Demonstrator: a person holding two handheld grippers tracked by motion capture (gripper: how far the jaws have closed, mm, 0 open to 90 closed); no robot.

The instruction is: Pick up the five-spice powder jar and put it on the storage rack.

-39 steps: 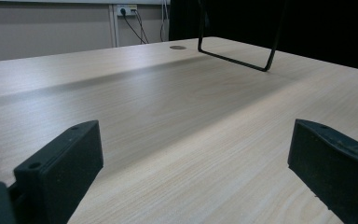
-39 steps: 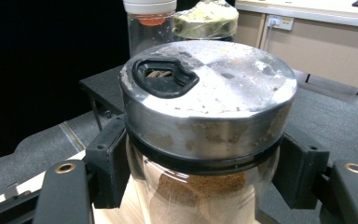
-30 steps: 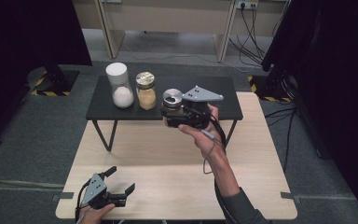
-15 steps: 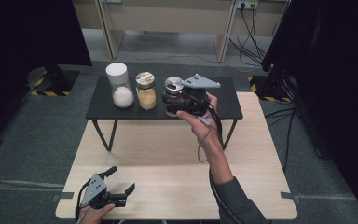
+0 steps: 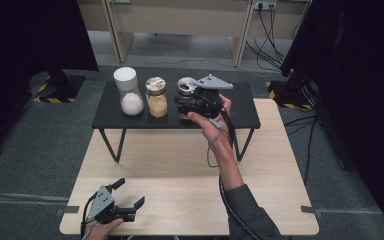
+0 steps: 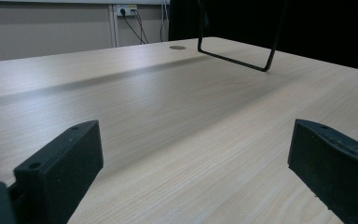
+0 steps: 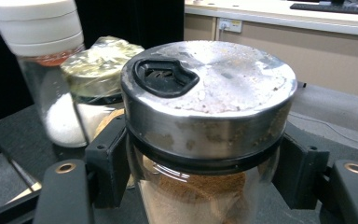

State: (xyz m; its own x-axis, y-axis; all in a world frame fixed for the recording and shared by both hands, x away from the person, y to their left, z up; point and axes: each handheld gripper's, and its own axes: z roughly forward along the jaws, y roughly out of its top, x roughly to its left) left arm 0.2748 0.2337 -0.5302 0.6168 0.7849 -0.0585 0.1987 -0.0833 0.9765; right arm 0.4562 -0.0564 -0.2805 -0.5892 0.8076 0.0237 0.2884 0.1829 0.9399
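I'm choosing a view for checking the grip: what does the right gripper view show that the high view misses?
Right gripper view: the pour opening in the steel lid, and both pads pressed on the glass under it.
High view: the left gripper open low on the wooden table, and the black shelf.
Both: the held jar, with the white-capped jar and the middle jar beside it.

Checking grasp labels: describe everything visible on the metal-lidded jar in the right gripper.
The jar is clear glass, upright, with brown powder inside. Its lid is scuffed, dusty steel with a black pour opening and a black ring beneath. The right gripper is shut on the glass just under the lid, over the black shelf, beside two other jars.
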